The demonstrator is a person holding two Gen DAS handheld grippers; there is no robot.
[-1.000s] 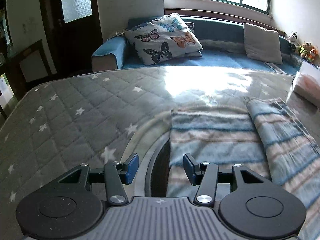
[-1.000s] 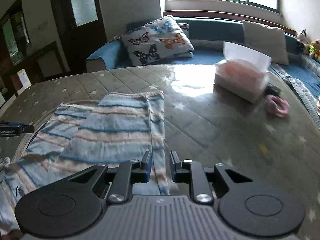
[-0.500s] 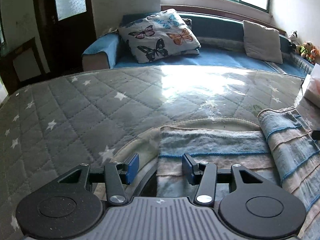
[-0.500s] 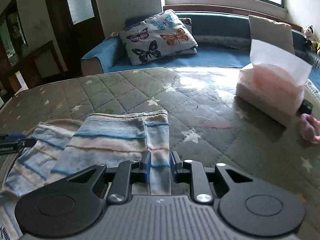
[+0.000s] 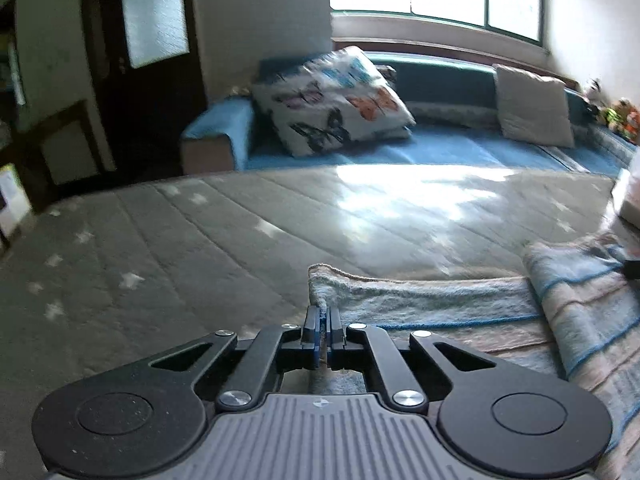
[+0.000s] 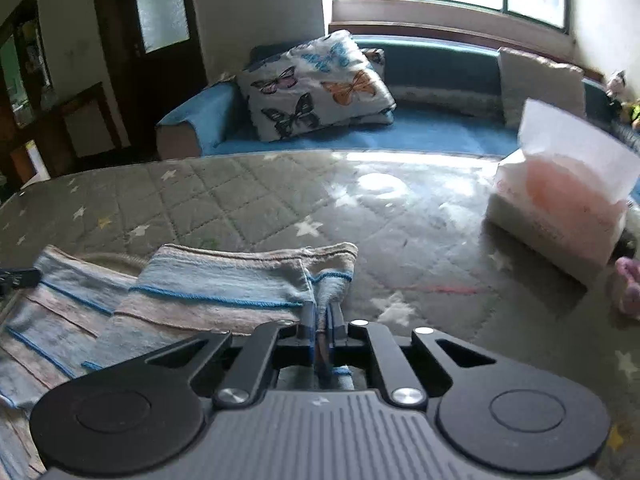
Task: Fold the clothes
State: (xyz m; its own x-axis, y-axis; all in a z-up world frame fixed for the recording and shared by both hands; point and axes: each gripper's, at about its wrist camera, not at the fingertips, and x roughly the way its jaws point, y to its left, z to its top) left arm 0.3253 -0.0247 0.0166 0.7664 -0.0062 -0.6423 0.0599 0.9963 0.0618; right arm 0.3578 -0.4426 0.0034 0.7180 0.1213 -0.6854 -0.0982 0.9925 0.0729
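A striped blue, white and pink garment (image 5: 460, 308) lies partly folded on the grey star-quilted mattress (image 5: 180, 248). My left gripper (image 5: 322, 320) is shut on the garment's near left corner. In the right wrist view the same garment (image 6: 224, 284) shows with a folded layer on top, and my right gripper (image 6: 324, 322) is shut on its near right edge. The left gripper's tip (image 6: 16, 278) shows at the far left of the right wrist view.
A white box with pink contents (image 6: 560, 208) stands on the mattress at the right, with a pink object (image 6: 628, 284) beside it. Behind the mattress is a blue sofa (image 5: 440, 152) with a butterfly pillow (image 5: 332, 100) and a beige cushion (image 5: 532, 106).
My left gripper has closed from open onto the garment's left corner. My right gripper has closed further on the right edge. Both have drawn back along the garment toward its near edge.
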